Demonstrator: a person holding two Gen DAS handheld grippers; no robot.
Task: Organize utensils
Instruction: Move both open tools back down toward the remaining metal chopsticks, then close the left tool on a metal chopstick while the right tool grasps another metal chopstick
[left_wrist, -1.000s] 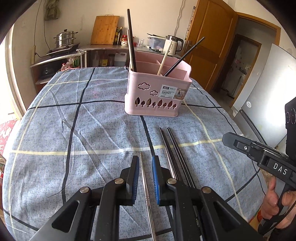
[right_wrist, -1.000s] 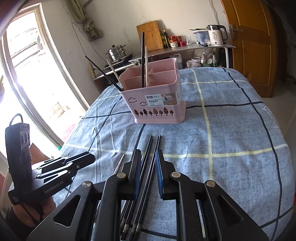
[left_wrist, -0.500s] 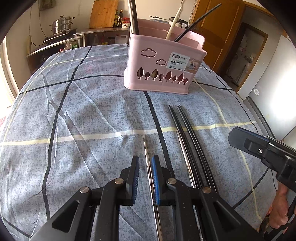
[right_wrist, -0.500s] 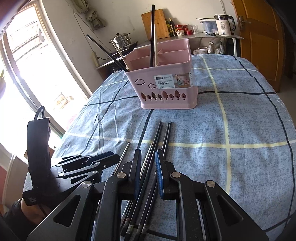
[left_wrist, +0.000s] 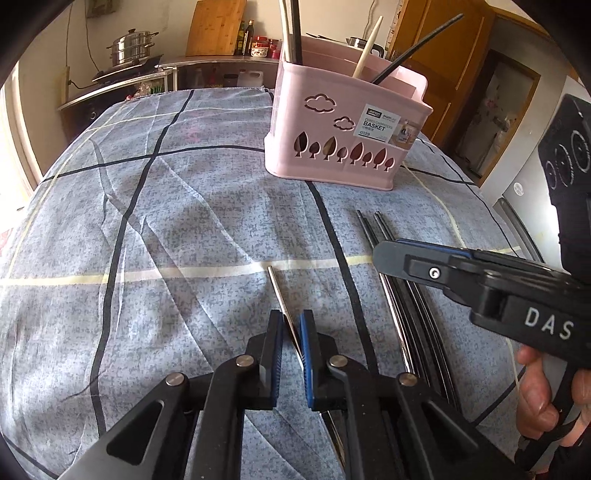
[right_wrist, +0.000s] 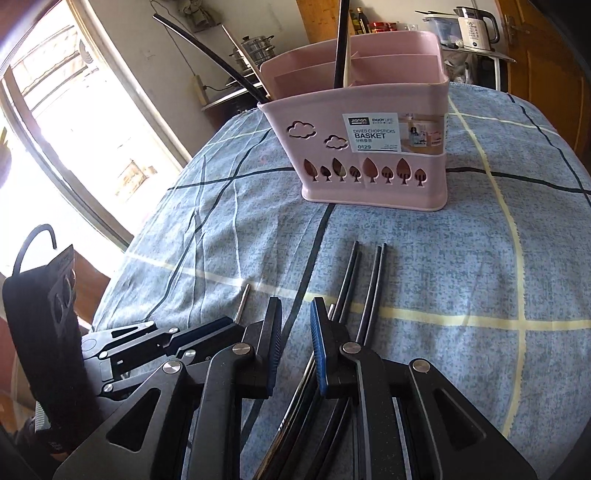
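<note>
A kitchen corner with a steamer pot and a cutting board lies behind a surface draped in blue checked cloth (left_wrist: 155, 229). The silver chopstick (left_wrist: 280, 295) lies alone near the middle of the cloth, well short of the pink basket (left_wrist: 343, 122) standing toward the far edge. The left gripper (left_wrist: 291, 343) has its jaws closing around that chopstick, the blue pads nearly meeting on it; whether they already pinch it I cannot tell. Just beside it lies the bundle of black chopsticks (left_wrist: 373, 225). The right gripper (right_wrist: 295, 332) hangs over the bundle's near end with its jaws narrowly spread and only bare cloth between them.

The thin, smooth chopstick could swivel or slip from a pinch so far from its middle. The two grippers sit close together and could knock one another. The right one, offset to the side, could scatter the bundle.

The left view shows the chopstick between the pads. The right view shows only its far tip, but reveals the basket's dividers and the window.
</note>
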